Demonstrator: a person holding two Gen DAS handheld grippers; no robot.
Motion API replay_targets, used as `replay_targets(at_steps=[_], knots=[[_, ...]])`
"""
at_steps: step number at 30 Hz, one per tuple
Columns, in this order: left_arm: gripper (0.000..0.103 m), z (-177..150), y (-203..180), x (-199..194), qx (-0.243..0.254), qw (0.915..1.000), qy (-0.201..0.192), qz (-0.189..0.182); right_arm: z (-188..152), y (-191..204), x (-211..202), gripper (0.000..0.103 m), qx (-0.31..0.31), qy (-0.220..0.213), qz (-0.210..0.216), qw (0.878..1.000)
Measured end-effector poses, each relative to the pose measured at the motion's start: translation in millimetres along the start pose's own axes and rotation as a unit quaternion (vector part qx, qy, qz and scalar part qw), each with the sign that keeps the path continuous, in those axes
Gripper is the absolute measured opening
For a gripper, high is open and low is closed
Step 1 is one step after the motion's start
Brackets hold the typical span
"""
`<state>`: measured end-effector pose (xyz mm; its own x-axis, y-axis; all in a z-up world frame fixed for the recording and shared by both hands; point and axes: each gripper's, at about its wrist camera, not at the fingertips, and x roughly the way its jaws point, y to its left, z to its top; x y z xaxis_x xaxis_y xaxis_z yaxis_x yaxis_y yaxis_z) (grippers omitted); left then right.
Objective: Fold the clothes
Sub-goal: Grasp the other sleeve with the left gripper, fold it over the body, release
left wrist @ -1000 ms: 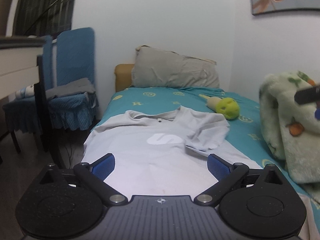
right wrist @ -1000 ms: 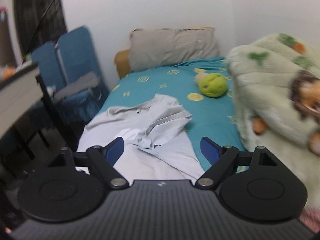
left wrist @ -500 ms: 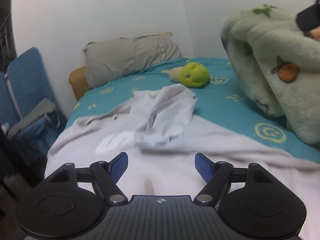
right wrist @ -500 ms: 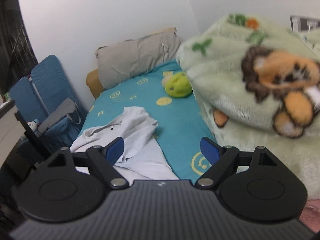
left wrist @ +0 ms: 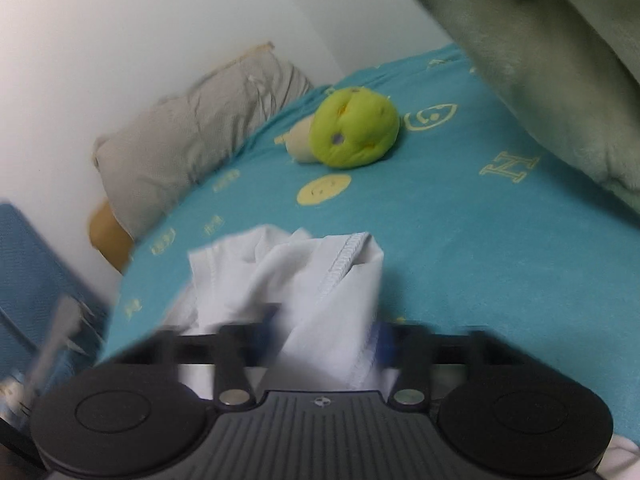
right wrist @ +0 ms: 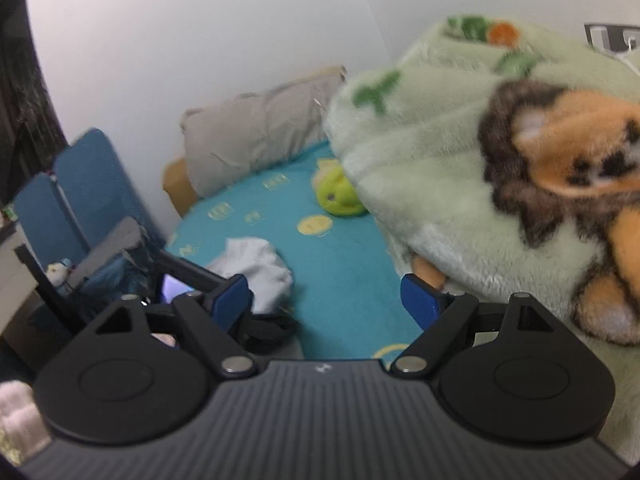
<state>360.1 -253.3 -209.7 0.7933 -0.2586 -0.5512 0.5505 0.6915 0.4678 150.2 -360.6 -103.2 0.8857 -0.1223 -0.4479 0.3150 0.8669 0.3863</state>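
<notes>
The left gripper [left wrist: 326, 336] was closing its jaws around a bunched fold of the pale grey cotton T-shirt [left wrist: 304, 280], and the cloth, with its stitched hem showing, rose up between the two blue pads [left wrist: 382, 340]. The picture was blurred there, so whether the pads already pressed the fabric I could not tell. The shirt lay on the teal bedsheet printed with yellow smiley faces and letters [left wrist: 460, 216], gathered into a heap close to the left edge of the bed.

The right gripper [right wrist: 326, 300] stood with its jaws wide apart and nothing between them, only bare sheet beyond. In its view the heaped shirt [right wrist: 256, 266] sat just left of its left pad, with the other gripper's black frame [right wrist: 188, 270] reaching in at it.

Further up the bed lay a round lime-green plush toy [left wrist: 356, 132], well apart from the shirt, and a crumpled grey pillow [left wrist: 188, 148] leaned against the white wall. A fluffy pale green blanket with an orange lion pattern [right wrist: 460, 152] was piled along the right side (it touched the plush toy in the right view). A blue padded chair [right wrist: 84, 184] stood beside the bed.
</notes>
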Motion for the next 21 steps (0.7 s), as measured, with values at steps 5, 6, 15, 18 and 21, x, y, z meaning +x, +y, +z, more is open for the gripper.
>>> replay_targets(at_steps=[5,6,15,18,21], knots=[[0.009,-1.3,73.3,-29.1,-0.193,0.9763,-0.046,-0.086,-2.1,1.2,2.8,0.085,0.006,0.007,0.005,1.000],[0.008,-2.6,91.8,-34.4,-0.233,0.9653,-0.052,-0.106,-2.7,3.8,1.0,0.085,0.003,0.005,0.007,1.000],[0.005,-43.5,228.7,-15.0,-0.496,0.8461,-0.032,-0.193,-9.6,17.6,2.8,0.085,-0.019,0.019,0.005,1.000],[0.004,-60.7,255.3,-11.5,-0.556,0.8100,-0.055,-0.177,-11.5,17.2,7.2,0.085,-0.020,0.024,-0.001,1.000],[0.004,-70.8,266.9,4.4,-0.564,0.8211,-0.016,-0.087,-13.8,15.3,12.0,0.085,-0.018,0.031,-0.004,0.999]])
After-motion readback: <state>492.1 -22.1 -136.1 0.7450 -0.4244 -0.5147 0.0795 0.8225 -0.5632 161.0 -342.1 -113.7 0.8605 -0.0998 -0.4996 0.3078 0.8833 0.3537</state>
